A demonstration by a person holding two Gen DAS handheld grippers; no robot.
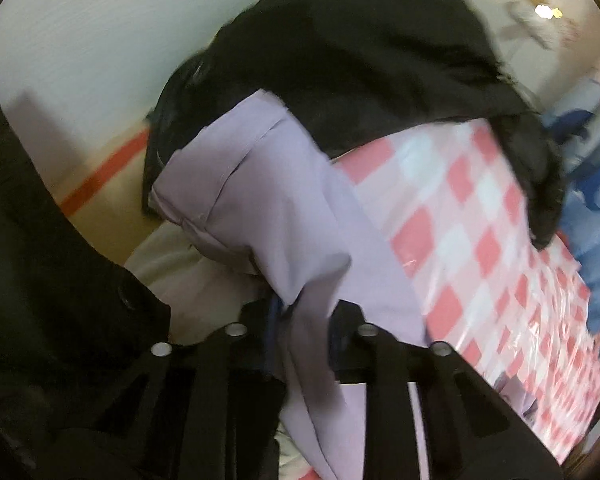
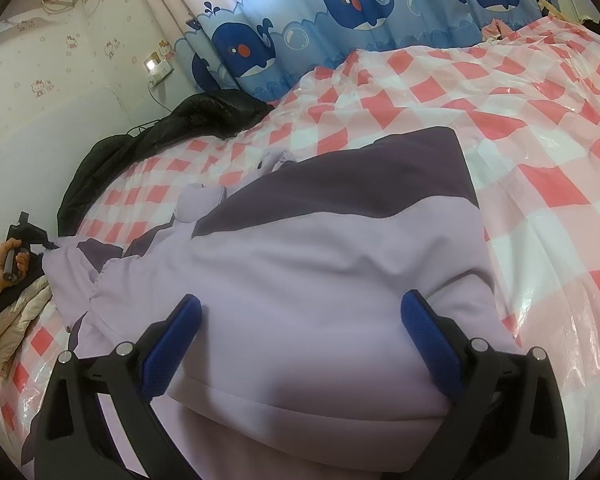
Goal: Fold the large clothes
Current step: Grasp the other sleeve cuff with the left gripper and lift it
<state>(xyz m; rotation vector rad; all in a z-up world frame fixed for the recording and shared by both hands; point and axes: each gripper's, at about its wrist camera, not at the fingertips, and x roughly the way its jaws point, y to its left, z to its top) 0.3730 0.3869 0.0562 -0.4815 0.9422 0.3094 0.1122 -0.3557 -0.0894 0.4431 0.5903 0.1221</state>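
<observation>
Lilac jacket (image 2: 320, 264) lies spread on the checked bed cover (image 2: 540, 128), hem toward 6 o'clock in the right wrist view; reads soft, padded, light, likely slick-faced, so take seams or cuffs. Left gripper (image 1: 300, 320) pinched on a fold of the lilac cloth; right gripper (image 2: 300, 332) spread wide, pads (image 2: 172, 348) resting either side of the hem, gripping nothing

A large lilac jacket (image 2: 300, 264) with a dark purple upper panel lies spread and rumpled across the bed's (image 2: 540, 128) red-and-white checked plastic cover, its smooth pale body facing up. One lilac sleeve (image 1: 260, 200) trails off towards the bed's edge, creased along a stitched seam, with its end drawn up into a narrow bunched fold.
</observation>
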